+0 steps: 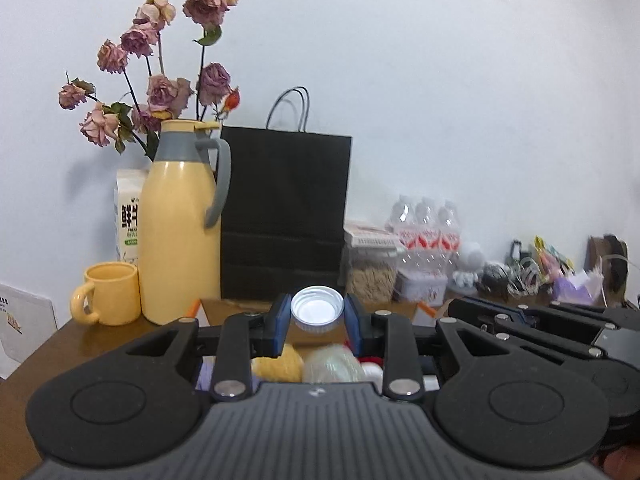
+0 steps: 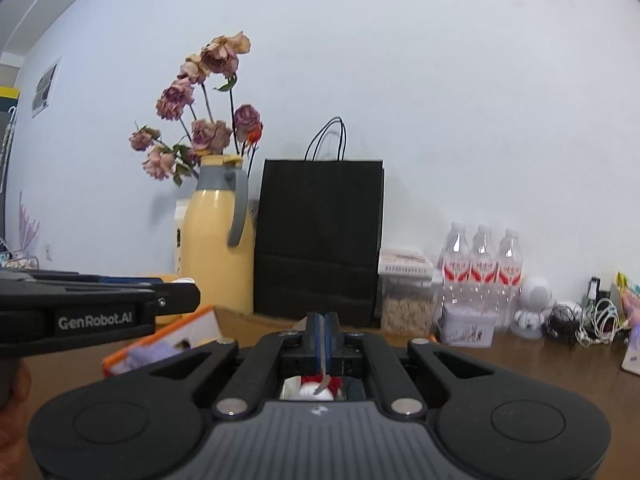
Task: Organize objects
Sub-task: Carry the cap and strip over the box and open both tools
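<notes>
Now we hold a small metal cap (image 1: 317,309) in our left tool (image 1: 317,320), its pads pressed on the rim at either side, hollow face toward the camera. Our right tool (image 2: 322,334) is fully closed on a thin flat strip (image 2: 322,384) we cannot identify. Both sit above an open box (image 1: 240,308) of soft things at the tabletop's (image 1: 80,344) near edge, directly beneath the cap; the left tool is nearer, so a short drop should serve.
</notes>
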`<state>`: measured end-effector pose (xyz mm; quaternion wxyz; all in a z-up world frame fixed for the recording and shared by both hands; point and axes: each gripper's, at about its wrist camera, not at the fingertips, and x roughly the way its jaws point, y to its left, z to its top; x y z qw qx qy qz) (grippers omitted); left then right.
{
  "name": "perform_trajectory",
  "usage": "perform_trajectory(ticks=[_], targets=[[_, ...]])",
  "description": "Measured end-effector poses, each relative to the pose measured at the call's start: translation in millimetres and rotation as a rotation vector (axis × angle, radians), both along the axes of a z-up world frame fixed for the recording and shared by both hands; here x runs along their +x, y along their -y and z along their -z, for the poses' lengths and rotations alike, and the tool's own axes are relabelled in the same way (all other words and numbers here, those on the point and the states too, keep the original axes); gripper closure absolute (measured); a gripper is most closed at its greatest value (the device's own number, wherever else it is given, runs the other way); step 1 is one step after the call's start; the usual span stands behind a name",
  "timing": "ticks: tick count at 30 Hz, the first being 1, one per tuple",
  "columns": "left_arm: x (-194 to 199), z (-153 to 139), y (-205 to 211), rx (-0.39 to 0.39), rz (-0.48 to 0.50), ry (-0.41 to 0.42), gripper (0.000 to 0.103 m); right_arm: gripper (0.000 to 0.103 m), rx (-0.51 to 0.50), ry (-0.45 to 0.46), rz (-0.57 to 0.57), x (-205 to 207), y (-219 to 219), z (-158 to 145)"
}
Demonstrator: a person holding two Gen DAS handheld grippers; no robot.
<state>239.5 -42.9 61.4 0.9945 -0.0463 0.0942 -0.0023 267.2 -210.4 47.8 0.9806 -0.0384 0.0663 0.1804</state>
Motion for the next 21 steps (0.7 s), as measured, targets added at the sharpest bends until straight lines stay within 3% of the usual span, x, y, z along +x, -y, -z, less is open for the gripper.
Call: perform_trajectory(ticks=[4, 8, 13, 21], targets=[[23.4, -2.1, -6.3, -0.041, -0.042, 0.001, 0.074, 0.102, 0.023, -0.002, 0.018, 23.8, -9.8, -4.0], [45.8, 18.4, -16.3, -0.068, -0.084, -0.048, 0.074, 0.102, 0.061, -0.021, 0.051, 47.7, -11.0, 11.1], [61.9, 40.8, -28.5, -0.079, -0.081, -0.138, 0.074, 0.102, 0.026, -0.08, 0.062, 64.6, -6.0, 33.7], [52.6, 42.5, -23.3, -0.057, -0.083, -0.108, 0.074, 0.102, 0.008, -0.088, 0.057, 58.0, -8.9, 38.4]])
